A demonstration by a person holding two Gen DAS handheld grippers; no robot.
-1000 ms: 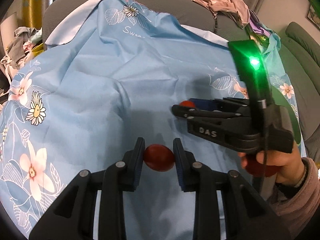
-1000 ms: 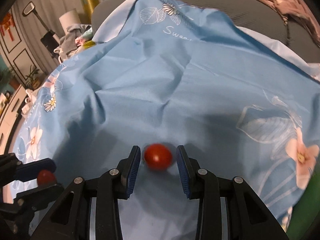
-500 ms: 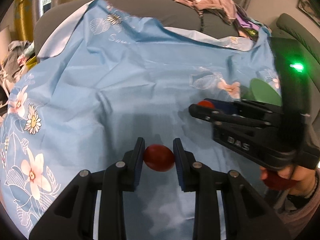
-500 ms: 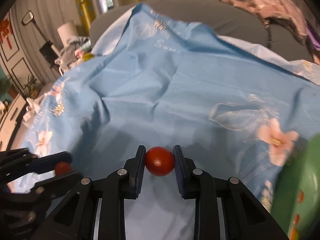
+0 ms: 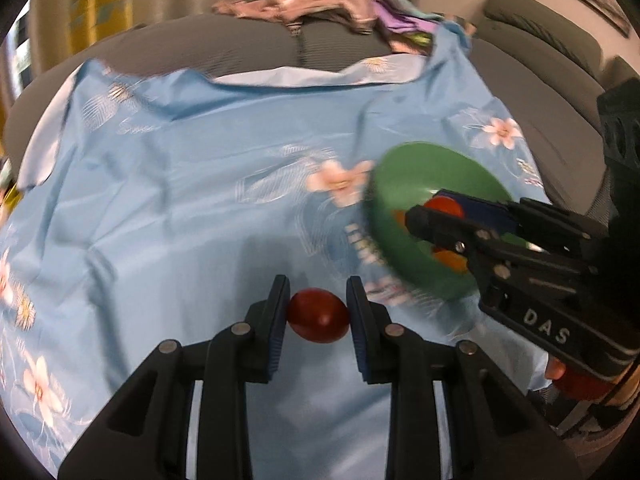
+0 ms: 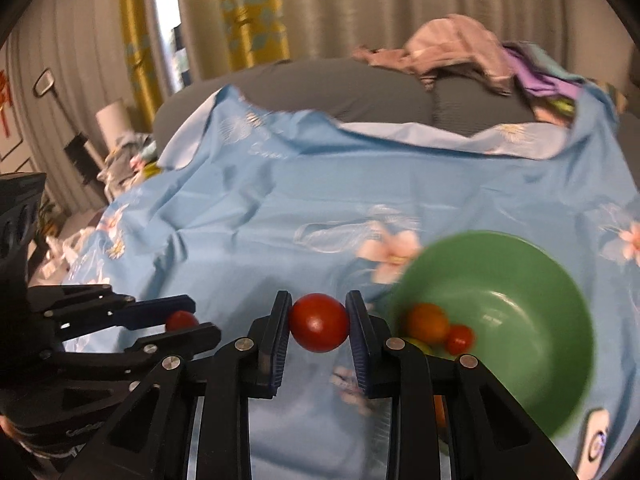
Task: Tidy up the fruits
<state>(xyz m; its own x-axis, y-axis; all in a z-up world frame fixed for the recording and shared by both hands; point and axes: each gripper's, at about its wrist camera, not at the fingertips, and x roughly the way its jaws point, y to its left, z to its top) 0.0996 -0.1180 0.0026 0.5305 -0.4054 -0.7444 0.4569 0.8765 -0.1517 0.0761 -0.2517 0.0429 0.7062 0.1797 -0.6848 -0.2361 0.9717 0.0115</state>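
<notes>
Now both tongs are clamped on fruit: the right tongs point(image 6: 319, 322) pinch a round red tomato point(image 6: 319, 323), the left tongs point(image 5: 319, 316) a darker one point(image 5: 319, 316). The green plastic bowl point(image 6: 532, 276) sits at three o'clock, nearer the right.

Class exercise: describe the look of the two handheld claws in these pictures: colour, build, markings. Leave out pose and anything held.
Both claws, left and right, are matte black plastic with silver rivets along the arms and blue ribbed pads lining the fingers. White letters "DAS" mark the right claw's side. Cables cannot be made out.
</notes>
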